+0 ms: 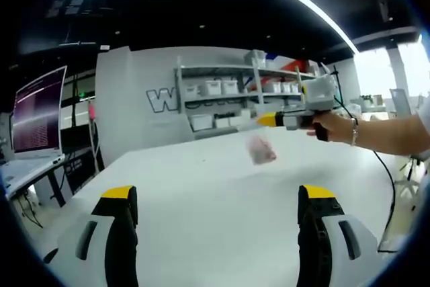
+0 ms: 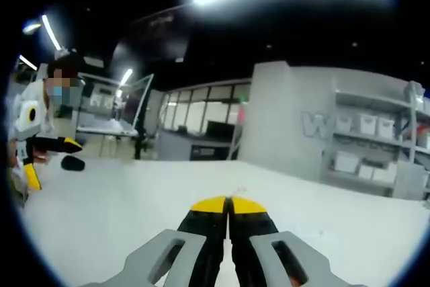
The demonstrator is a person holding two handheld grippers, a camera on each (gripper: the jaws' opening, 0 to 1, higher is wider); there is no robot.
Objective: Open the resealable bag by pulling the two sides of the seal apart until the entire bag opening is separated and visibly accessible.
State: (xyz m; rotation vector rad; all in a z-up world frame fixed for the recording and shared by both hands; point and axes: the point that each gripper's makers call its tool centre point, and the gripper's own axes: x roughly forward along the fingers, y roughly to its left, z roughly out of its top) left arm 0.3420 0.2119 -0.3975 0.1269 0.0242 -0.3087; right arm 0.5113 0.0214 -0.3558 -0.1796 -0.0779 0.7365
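Honestly, our left gripper [image 1: 218, 210] gapes wide, our right gripper [image 2: 228, 204] is pinched empty, and the blurred resealable bag [image 1: 261, 150] may slide off the white table [image 1: 222, 233] if we grab one side only.

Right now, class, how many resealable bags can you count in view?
1. The bag shows blurred over the white table, just below the right gripper; others may be hidden.

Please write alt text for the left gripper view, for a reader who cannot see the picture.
A small clear bag with reddish contents appears blurred just above a white table, below the right hand-held gripper, which a hand holds out from the right. In the foreground, the left hand-held gripper has its two yellow-tipped jaws wide apart. Shelves with white bins stand behind.
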